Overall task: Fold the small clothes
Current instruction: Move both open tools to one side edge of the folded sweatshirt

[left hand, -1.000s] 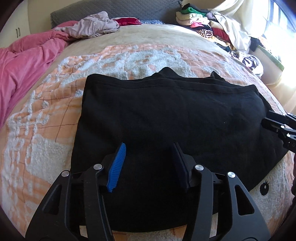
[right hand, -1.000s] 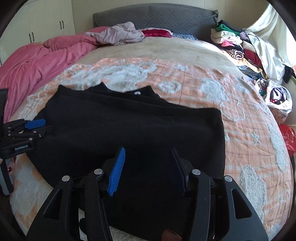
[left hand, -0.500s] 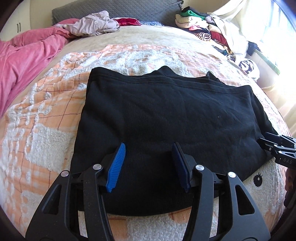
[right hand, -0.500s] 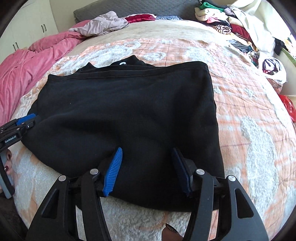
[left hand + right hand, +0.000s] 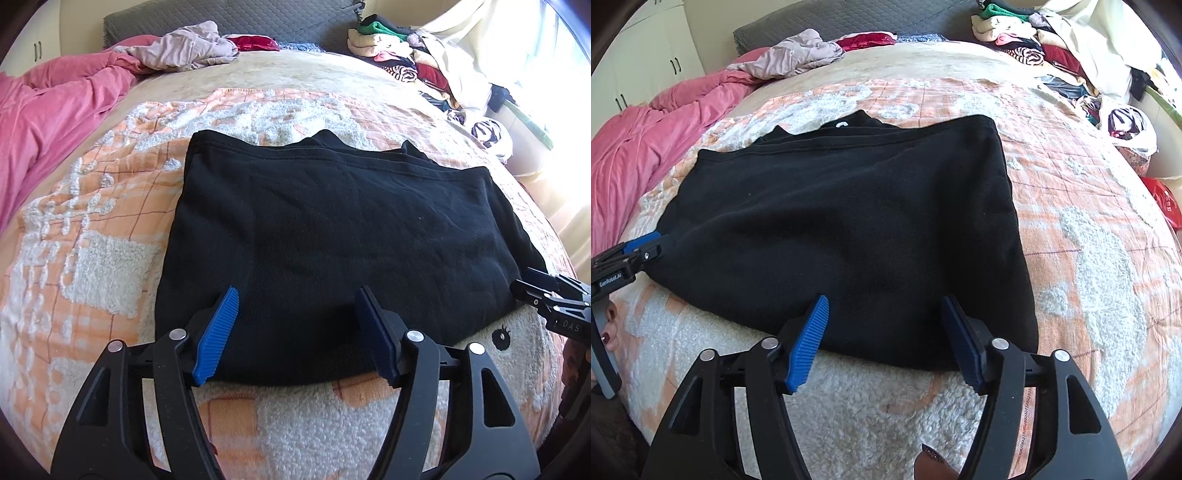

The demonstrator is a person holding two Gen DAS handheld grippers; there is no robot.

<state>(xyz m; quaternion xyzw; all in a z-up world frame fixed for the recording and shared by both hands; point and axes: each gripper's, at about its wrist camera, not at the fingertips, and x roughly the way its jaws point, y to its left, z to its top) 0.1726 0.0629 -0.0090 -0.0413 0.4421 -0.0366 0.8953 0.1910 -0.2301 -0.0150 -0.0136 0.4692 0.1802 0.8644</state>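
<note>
A black garment (image 5: 332,236) lies folded and flat on the orange and white blanket (image 5: 92,229); it also shows in the right wrist view (image 5: 849,221). My left gripper (image 5: 295,310) is open and empty, its blue pads just above the garment's near left edge. My right gripper (image 5: 882,317) is open and empty over the garment's near right edge. The right gripper also shows at the right edge of the left wrist view (image 5: 550,299). The left gripper also shows at the left edge of the right wrist view (image 5: 631,254).
A pink duvet (image 5: 48,110) lies along the left of the bed. A mauve garment (image 5: 188,48) and a red one (image 5: 255,42) lie by the grey headboard (image 5: 277,18). A pile of clothes (image 5: 406,55) fills the far right corner.
Both grippers have drawn back toward the near edge of the bed and stayed open. The garment lies still, and more blanket shows in front of it.
</note>
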